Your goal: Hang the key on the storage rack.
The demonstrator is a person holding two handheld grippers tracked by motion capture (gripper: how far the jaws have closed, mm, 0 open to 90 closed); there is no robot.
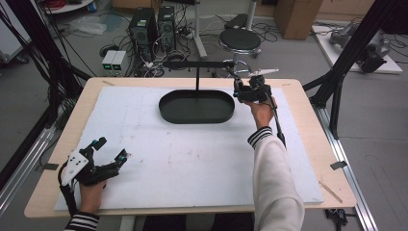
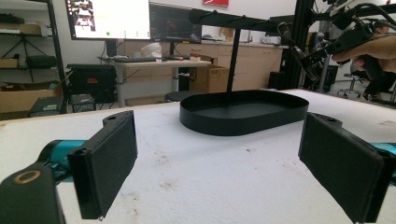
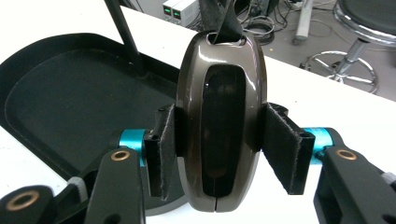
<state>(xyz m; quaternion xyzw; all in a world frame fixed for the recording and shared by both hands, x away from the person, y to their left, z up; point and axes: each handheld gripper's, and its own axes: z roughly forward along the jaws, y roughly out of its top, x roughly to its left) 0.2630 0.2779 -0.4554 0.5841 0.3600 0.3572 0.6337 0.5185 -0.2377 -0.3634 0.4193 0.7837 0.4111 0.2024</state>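
Observation:
A glossy dark brown oval fob (image 3: 219, 116) with a black strap (image 3: 224, 18) at its top sits upright between the pads of my right gripper (image 3: 223, 147), which is shut on its sides. In the high view that gripper (image 1: 238, 88) is held up at the right end of the black bar (image 1: 197, 64) of a T-shaped stand. The stand rises from a black oval tray (image 1: 168, 113), which lies left of the fob (image 3: 42, 56). My left gripper (image 1: 112, 148) rests at the near left of the table, open and holding nothing (image 2: 224, 163), and faces the tray (image 2: 224, 128).
A white mat (image 1: 144, 144) covers most of the wooden table (image 1: 312, 144). Beyond the far edge stand a stool (image 1: 239, 39), computer towers (image 1: 144, 26) and cables. Black frame posts (image 1: 346, 57) flank both sides.

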